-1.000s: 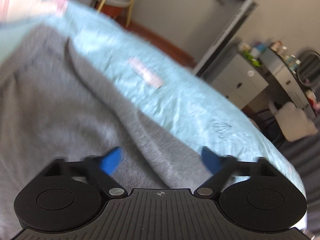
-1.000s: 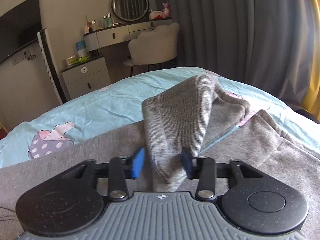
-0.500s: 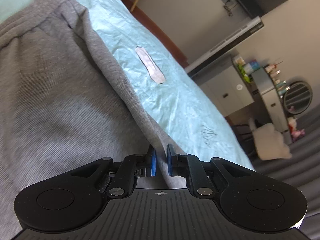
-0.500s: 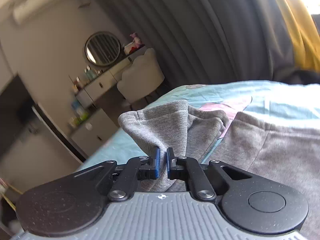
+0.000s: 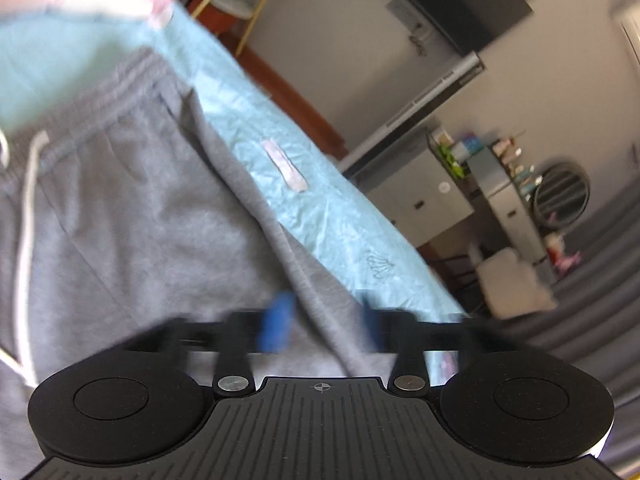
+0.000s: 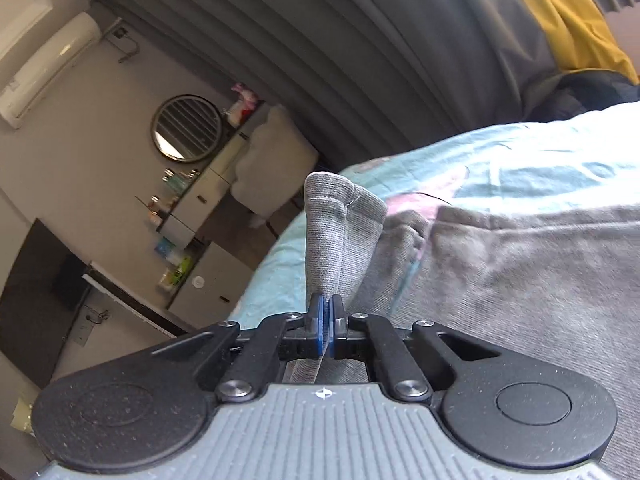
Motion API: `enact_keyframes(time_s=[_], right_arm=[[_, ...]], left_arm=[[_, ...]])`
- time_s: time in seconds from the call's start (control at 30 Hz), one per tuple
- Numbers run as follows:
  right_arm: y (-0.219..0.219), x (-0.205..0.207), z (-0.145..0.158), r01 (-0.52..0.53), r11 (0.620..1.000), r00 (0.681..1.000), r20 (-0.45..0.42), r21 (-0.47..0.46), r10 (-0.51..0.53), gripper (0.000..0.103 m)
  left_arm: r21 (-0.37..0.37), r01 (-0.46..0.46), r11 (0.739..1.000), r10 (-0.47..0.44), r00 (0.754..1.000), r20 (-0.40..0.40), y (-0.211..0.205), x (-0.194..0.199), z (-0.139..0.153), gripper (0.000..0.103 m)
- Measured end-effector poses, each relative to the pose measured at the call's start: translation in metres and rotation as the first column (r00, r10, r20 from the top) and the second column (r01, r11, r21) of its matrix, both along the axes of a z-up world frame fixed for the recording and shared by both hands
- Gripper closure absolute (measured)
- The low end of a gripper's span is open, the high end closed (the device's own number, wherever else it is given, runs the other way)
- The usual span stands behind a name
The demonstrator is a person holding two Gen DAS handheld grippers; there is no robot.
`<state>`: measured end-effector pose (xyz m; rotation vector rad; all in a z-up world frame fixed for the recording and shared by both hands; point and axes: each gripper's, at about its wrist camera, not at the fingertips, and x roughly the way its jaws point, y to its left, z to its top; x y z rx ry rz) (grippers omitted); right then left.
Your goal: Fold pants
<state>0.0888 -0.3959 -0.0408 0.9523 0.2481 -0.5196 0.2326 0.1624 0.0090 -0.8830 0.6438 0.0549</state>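
Grey sweatpants (image 5: 132,216) lie on a light blue bedsheet (image 5: 336,216), waistband and white drawstring (image 5: 28,184) at the far left. My left gripper (image 5: 324,324) is open, its blurred blue pads either side of the pants' side edge, just above the cloth. In the right wrist view my right gripper (image 6: 326,320) is shut on a pinched fold of the grey pants leg (image 6: 332,232), which stands up from the jaws; the rest of the pants (image 6: 520,280) spreads to the right on the sheet (image 6: 540,160).
The bed's edge runs diagonally in the left wrist view. Beyond it stand a white cabinet (image 5: 420,196), a dresser with a round mirror (image 5: 562,194) and a pale chair (image 5: 508,280). Grey curtains (image 6: 380,48) and a yellow cloth (image 6: 576,20) hang behind the bed.
My left gripper, shut on the pants edge half a second ago, has opened and pulled back, showing the waistband. My right gripper stays shut on the leg and has lifted and tilted it.
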Motion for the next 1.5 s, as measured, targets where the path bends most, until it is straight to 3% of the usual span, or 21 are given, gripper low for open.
enact_keyframes(time_s=[0.07, 0.13, 0.17, 0.2, 0.3, 0.37, 0.43, 0.47, 0.5, 0.6, 0.63, 0.67, 0.73, 0.8, 0.93, 1.07, 1.17, 1.33, 1.5], right_arm=[[0.000, 0.005, -0.010, -0.016, 0.999, 0.997, -0.080, 0.032, 0.019, 0.094], [-0.004, 0.004, -0.021, 0.007, 0.997, 0.994, -0.105, 0.082, 0.002, 0.082], [-0.004, 0.003, -0.026, 0.019, 0.994, 0.994, -0.109, 0.105, -0.007, 0.063], [-0.006, 0.004, -0.031, 0.018, 0.992, 0.995, -0.096, 0.125, -0.006, 0.057], [-0.006, 0.015, -0.041, -0.008, 0.990, 0.996, -0.082, 0.140, 0.020, 0.057], [-0.006, 0.022, -0.045, -0.018, 0.990, 0.998, -0.057, 0.137, 0.026, 0.057], [-0.007, 0.027, -0.046, -0.015, 0.990, 0.999, -0.040, 0.141, 0.021, 0.063], [-0.007, 0.028, -0.046, -0.014, 0.991, 0.999, -0.031, 0.135, 0.018, 0.080], [-0.007, 0.029, -0.045, -0.011, 0.992, 0.999, -0.031, 0.127, 0.015, 0.097], [-0.008, 0.029, -0.043, -0.016, 0.994, 1.000, -0.008, 0.113, 0.017, 0.097], [-0.009, 0.029, -0.042, -0.020, 0.993, 1.000, 0.007, 0.113, 0.019, 0.097], [-0.009, 0.029, -0.041, -0.023, 0.994, 1.000, 0.013, 0.106, 0.022, 0.098], [-0.009, 0.028, -0.038, -0.029, 0.996, 0.999, 0.023, 0.088, 0.028, 0.098], [-0.011, 0.024, -0.034, -0.034, 0.995, 0.998, 0.061, 0.096, 0.028, 0.098], [-0.013, 0.005, -0.015, -0.048, 0.990, 0.986, 0.163, 0.135, 0.025, 0.098], [-0.018, -0.023, 0.013, -0.018, 0.993, 0.976, 0.220, 0.117, -0.009, 0.098], [-0.022, -0.047, 0.028, 0.000, 0.994, 0.970, 0.240, 0.112, -0.027, 0.098], [-0.017, -0.095, 0.033, -0.018, 1.000, 0.994, 0.103, -0.008, 0.019, 0.098], [-0.024, -0.117, 0.006, -0.038, 0.999, 0.994, -0.104, 0.015, 0.040, 0.098]], left_arm=[[-0.046, -0.017, 0.999, 0.017, 1.000, 0.000, 0.001, 0.010, -0.010, 0.033], [-0.034, -0.009, 0.999, 0.008, 1.000, -0.011, -0.003, 0.026, -0.017, 0.032], [-0.014, 0.003, 1.000, -0.003, 1.000, -0.019, -0.006, 0.035, -0.019, 0.031], [0.006, 0.008, 1.000, -0.008, 1.000, -0.029, -0.010, 0.044, -0.022, 0.031], [0.041, 0.022, 0.999, -0.020, 0.998, -0.055, -0.017, 0.069, -0.031, 0.032], [0.032, 0.028, 0.999, -0.025, 0.997, -0.076, -0.018, 0.084, -0.040, 0.038], [-0.003, 0.032, 0.999, -0.032, 0.994, -0.102, -0.018, 0.097, -0.051, 0.049], [-0.023, 0.035, 0.999, -0.038, 0.993, -0.114, -0.018, 0.102, -0.056, 0.062], [-0.037, 0.031, 0.999, -0.035, 0.991, -0.128, -0.018, 0.107, -0.061, 0.067], [-0.084, 0.003, 0.996, -0.015, 0.991, -0.136, -0.018, 0.114, -0.072, 0.077], [-0.098, -0.006, 0.995, -0.008, 0.990, -0.143, -0.017, 0.116, -0.075, 0.089], [-0.101, -0.015, 0.995, 0.000, 0.989, -0.148, -0.016, 0.116, -0.076, 0.095], [-0.076, -0.009, 0.997, 0.000, 0.993, -0.115, -0.017, 0.110, -0.071, 0.096], [-0.020, 0.008, 1.000, -0.010, 0.998, -0.068, -0.021, 0.097, -0.056, 0.096], [0.019, 0.039, 0.999, -0.039, 0.999, 0.025, -0.019, 0.052, -0.021, 0.096], [0.044, 0.058, 0.997, -0.063, 0.992, 0.109, -0.018, -0.021, 0.010, 0.096], [0.040, 0.063, 0.997, -0.068, 0.990, 0.127, -0.017, -0.079, 0.014, 0.096], [0.000, 0.038, 0.999, -0.038, 0.999, 0.016, -0.017, -0.154, -0.016, 0.096], [-0.041, 0.017, 0.999, -0.021, 0.994, -0.108, -0.014, -0.179, -0.043, 0.095]])
